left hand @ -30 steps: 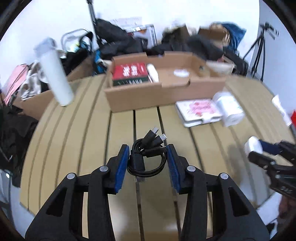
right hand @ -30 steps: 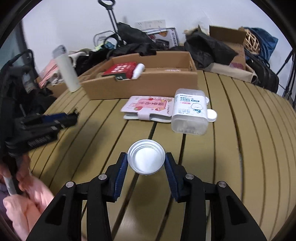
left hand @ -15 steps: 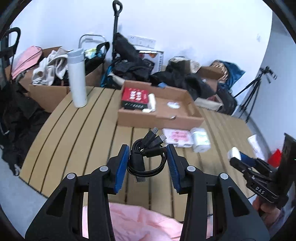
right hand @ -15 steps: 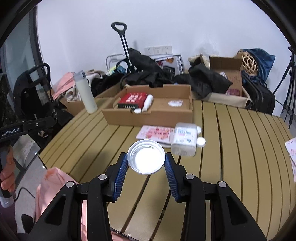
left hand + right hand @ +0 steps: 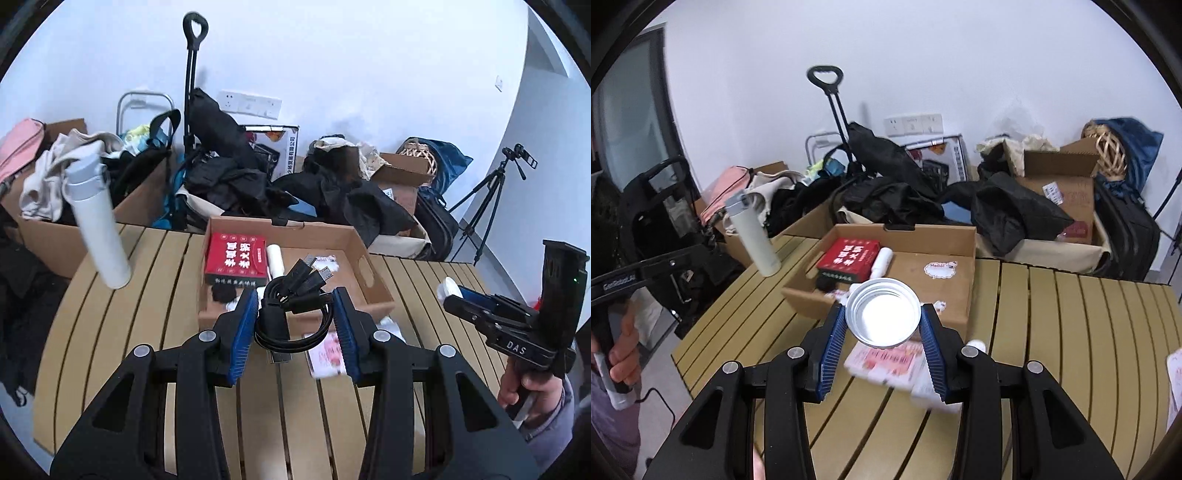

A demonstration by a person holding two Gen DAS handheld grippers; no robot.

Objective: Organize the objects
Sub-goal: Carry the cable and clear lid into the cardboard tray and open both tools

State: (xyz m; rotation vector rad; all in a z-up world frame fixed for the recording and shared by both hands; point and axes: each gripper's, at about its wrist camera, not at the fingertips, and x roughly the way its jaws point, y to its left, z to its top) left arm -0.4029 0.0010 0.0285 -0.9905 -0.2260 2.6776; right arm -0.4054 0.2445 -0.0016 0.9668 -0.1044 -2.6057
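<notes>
Cable coil point(image 5: 291, 314) in left tool point(image 5: 295, 321)

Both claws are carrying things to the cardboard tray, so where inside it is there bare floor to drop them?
The open cardboard tray has bare floor on its right half, around the small white sticker. Its left side is crowded by the red printed box and the white tube. The coiled black cable and round silver lid would fit right.

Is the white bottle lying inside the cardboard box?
No, the white bottle stands on the table, left of the cardboard box.
</notes>
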